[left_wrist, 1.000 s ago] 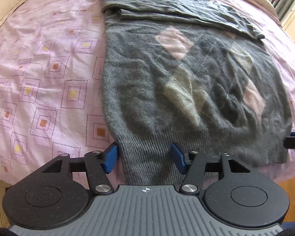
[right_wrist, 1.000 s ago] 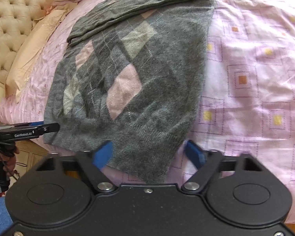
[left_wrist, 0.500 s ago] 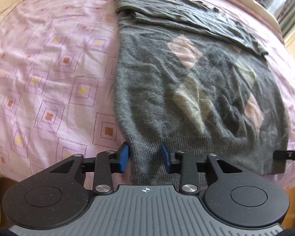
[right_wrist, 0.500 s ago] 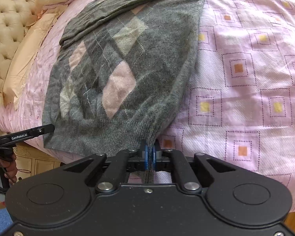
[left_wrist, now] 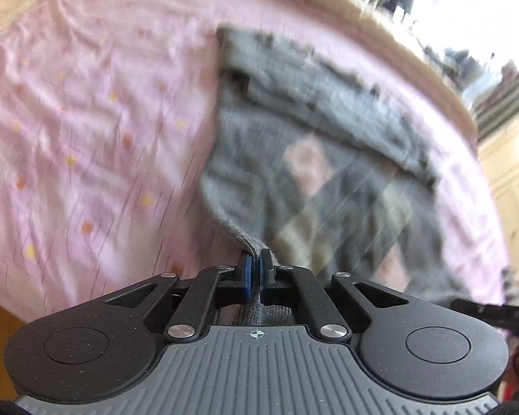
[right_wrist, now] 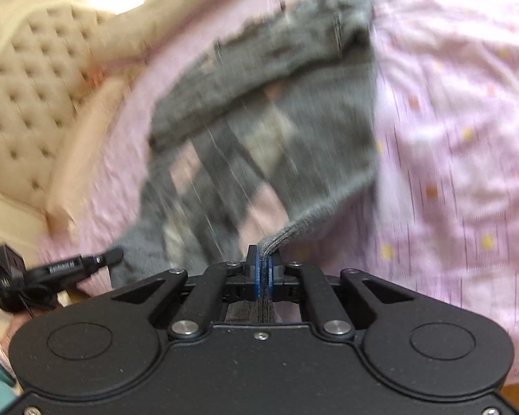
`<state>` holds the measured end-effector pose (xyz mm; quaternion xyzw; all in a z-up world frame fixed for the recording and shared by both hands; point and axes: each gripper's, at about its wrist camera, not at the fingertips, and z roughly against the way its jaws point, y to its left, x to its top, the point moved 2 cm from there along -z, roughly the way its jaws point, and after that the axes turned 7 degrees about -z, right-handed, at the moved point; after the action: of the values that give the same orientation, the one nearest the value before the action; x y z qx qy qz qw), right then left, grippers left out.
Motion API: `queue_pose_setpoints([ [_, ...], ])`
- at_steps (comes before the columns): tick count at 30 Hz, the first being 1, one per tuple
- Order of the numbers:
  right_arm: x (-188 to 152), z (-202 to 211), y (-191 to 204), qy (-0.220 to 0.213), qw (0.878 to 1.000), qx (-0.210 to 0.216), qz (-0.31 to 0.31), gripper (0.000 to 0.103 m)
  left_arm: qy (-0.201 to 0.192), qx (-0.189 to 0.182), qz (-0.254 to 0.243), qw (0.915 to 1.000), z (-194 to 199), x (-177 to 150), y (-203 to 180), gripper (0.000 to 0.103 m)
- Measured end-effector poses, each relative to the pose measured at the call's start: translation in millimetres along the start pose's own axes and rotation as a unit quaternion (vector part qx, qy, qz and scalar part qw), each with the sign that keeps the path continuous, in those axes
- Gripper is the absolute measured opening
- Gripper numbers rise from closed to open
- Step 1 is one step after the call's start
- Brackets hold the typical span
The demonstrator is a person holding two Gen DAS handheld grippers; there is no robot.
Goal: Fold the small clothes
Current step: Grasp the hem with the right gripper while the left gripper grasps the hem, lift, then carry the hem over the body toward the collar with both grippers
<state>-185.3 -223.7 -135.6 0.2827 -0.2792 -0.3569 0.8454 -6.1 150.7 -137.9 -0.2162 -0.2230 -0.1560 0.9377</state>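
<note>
Since the earlier frame, your left gripper (left_wrist: pixel 254 269) has clamped the sweater (left_wrist: pixel 315 173) hem and lifted it. Your right gripper (right_wrist: pixel 263 269) pinches the opposite hem corner; the far part lies on the pink bedsheet (left_wrist: pixel 86 138)

Open bedspread (left_wrist: pixel 86 145): bare pink sheet fills the left of the left wrist view and the right of the right wrist view.
Sweater (left_wrist: pixel 328 173): covers centre to right in the left view.
Headboard (right_wrist: pixel 27 97): tufted, bounding the right view's upper left.
Pillow (right_wrist: pixel 86 131): lying just beside the headboard.
</note>
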Motion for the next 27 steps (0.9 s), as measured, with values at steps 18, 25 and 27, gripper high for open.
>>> queue_pose_setpoints([
  [18,187,-16,44,-0.178,0.983,0.024,-0.033,0.011,-0.141,-0.028,-0.011,0.9895,-33,199,-20,0.004],
  [25,252,-79,34,-0.161,0.985,-0.030,-0.045,0.011,-0.102,-0.015,-0.018,0.9945,-102,241,-9,0.004],
  [27,263,-98,29,-0.151,0.986,-0.048,-0.047,0.011,-0.085,-0.004,-0.027,0.9960,-121,250,-6,0.004],
])
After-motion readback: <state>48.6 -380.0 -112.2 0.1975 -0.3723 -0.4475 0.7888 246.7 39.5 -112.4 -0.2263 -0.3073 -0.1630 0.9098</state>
